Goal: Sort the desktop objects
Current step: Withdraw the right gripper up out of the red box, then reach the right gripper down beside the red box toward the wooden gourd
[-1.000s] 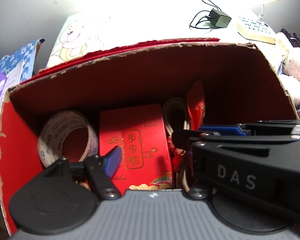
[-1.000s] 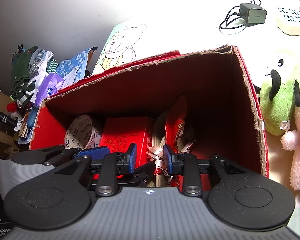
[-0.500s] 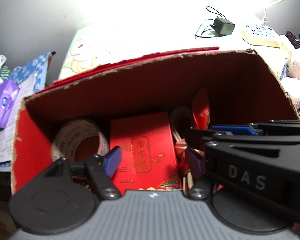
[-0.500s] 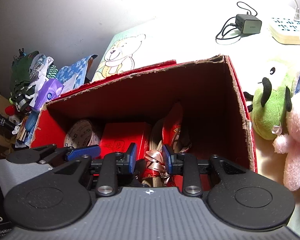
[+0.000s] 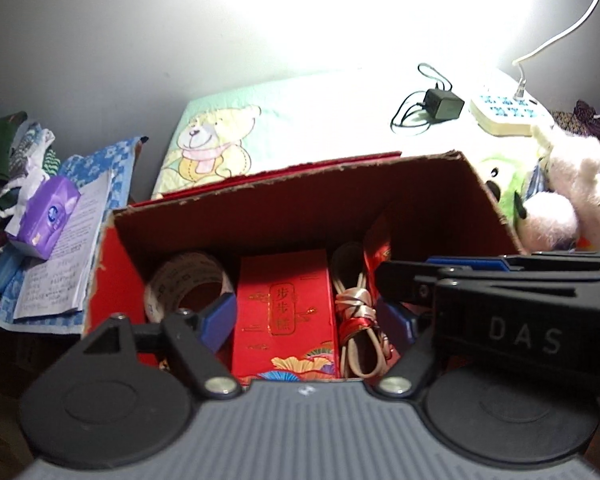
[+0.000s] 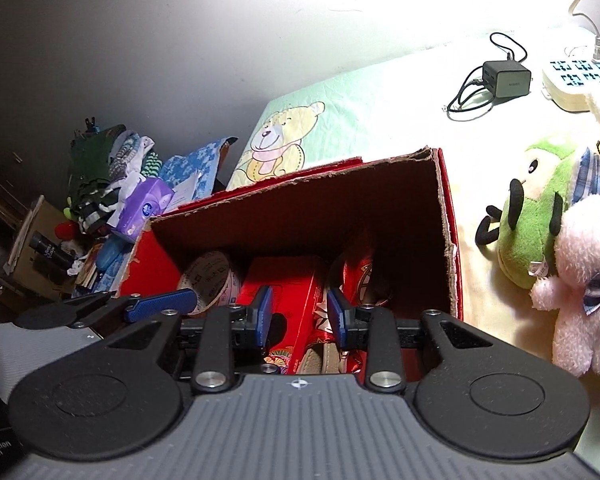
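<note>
Above the open red cardboard box [image 5: 260,216], left gripper [image 5: 306,322] and right gripper [image 6: 298,316] both hang open, empty; inside lie tape roll [image 5: 184,284], red packet [image 5: 286,312], tied cord [image 5: 354,320] (stowing apparently done); next, judged: fetch green plush toy [image 6: 530,232] from the bench.
</note>
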A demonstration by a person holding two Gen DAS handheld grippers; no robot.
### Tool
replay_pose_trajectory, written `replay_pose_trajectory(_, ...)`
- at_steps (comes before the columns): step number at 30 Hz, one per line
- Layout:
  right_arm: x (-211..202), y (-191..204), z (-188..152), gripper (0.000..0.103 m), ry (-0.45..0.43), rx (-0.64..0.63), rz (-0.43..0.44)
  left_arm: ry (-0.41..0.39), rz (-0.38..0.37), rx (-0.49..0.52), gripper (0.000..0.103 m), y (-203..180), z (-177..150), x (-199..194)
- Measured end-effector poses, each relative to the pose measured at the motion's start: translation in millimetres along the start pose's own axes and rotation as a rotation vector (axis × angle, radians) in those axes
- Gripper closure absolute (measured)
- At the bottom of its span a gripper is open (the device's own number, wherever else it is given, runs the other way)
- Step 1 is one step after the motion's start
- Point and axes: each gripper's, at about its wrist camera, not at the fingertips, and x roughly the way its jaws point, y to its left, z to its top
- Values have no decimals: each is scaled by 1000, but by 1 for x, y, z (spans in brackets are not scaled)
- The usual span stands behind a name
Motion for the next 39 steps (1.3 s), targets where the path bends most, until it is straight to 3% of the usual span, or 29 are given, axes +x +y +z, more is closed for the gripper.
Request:
replay_pose_trajectory(4, -23, 3, -5, 60, -62, -42, 25, -45, -10, -27, 18, -2, -6, -26)
replay_pose_trajectory(10, -48, 4, -10, 50, -147, -88, 68, -74, -43, -75, 23, -5, -24, -52)
replay_pose_trajectory(14, -66, 3, -18, 37, -206, -118, 85, -109, -63, -106, 20, -4, -42, -71)
replay_pose_trajectory(17, -78, 0, -26, 36, -222, -119, 120, -140, -77, -128, 15, -2, -57, -86)
replay_pose_trajectory(21, -87, -2, -37, 37, -200, -137, 169, -171, -69, -131, 12, 1, -78, -98)
replay_pose_trajectory(31, -89, -4, -75, 47, -93, -187, 358, -95, -120, -193, 13, 13, -128, -94)
replay_pose_trajectory(39, -64, 3, -101, 54, 55, -246, 340, -9, -78, -211, 18, 41, -163, -76)
